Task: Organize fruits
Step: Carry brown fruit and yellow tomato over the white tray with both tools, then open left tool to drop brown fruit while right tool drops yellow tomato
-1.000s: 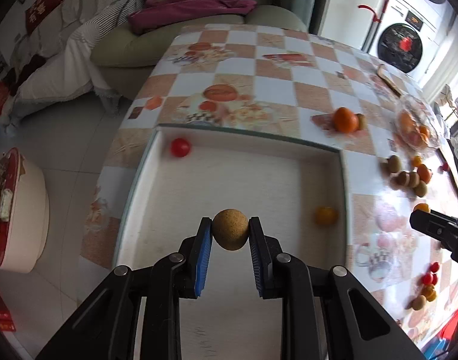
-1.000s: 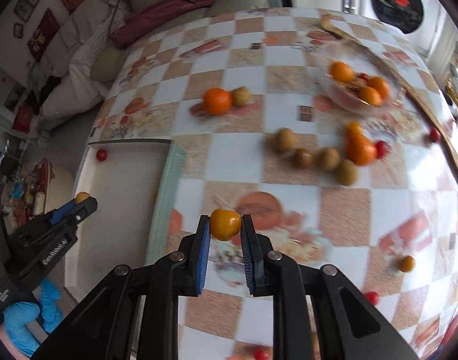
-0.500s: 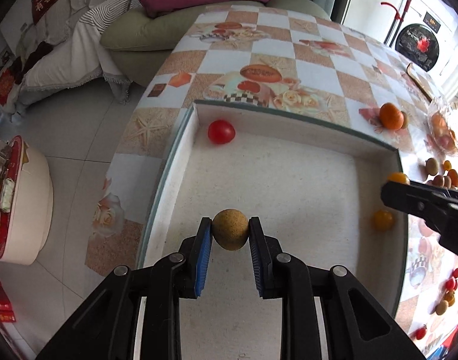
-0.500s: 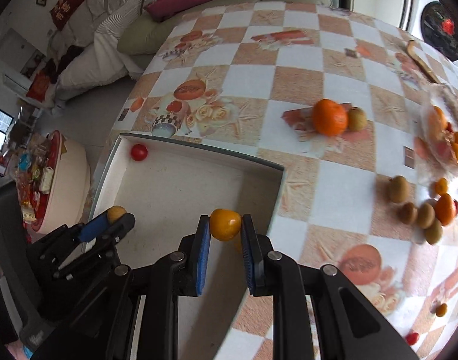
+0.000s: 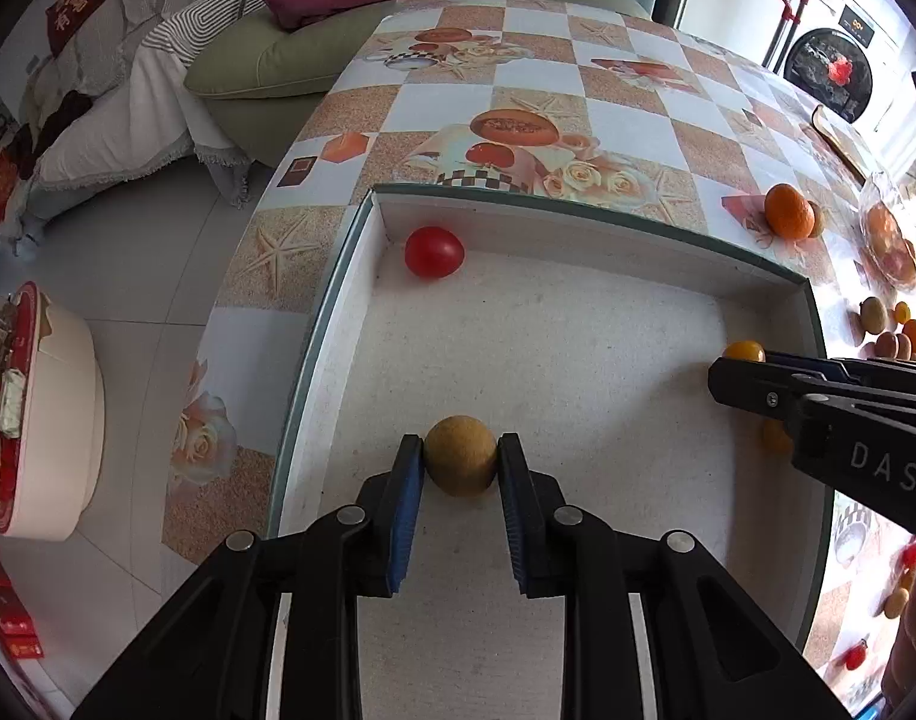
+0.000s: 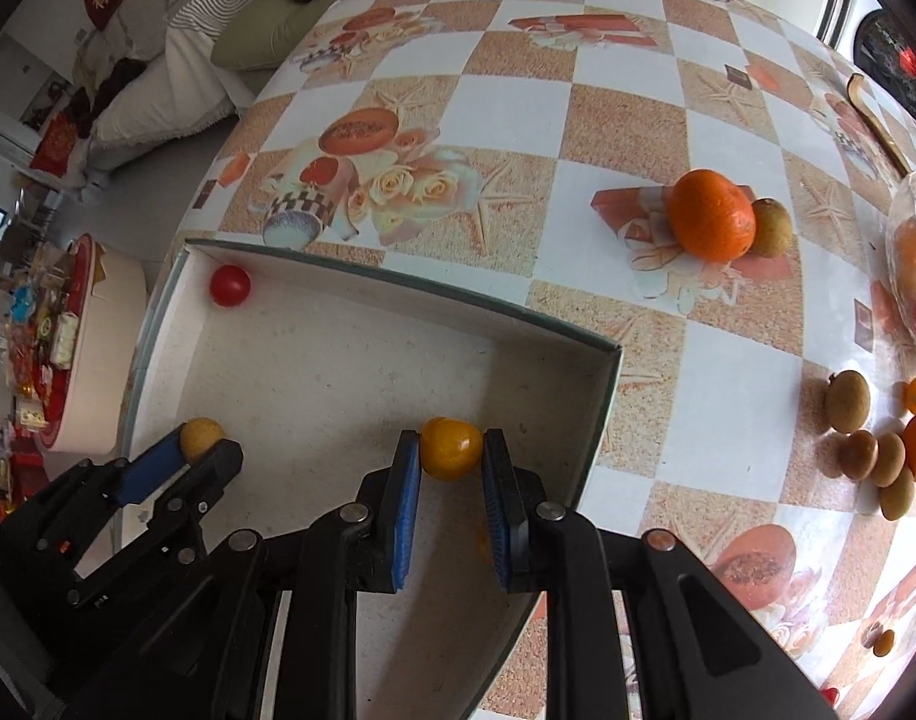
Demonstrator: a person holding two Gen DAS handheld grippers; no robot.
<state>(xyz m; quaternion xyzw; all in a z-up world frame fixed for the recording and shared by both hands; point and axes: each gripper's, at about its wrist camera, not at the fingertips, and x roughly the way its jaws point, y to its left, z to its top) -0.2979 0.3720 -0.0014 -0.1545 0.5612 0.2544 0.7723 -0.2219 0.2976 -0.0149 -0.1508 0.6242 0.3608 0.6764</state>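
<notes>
Tray [image 5: 577, 324]: matt, grainy white floor. Beyond tray, tablecloth [image 6: 517, 108]: glossy, printed. In tray's far corner, tomato [image 5: 434, 252]: smooth, shiny. Gripper pads [image 5: 407, 516]: ribbed blue.

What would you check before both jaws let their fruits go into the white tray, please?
1. Left gripper shut on the brown fruit: ok.
2. Right gripper shut on the yellow-orange fruit: ok.
3. Both fruits over the white tray, inside its walls: ok.
4. Grippers apart from each other: ok.
5. Red tomato clear of both drop spots: ok.
6. Fruits touching the tray floor: cannot tell.
</notes>
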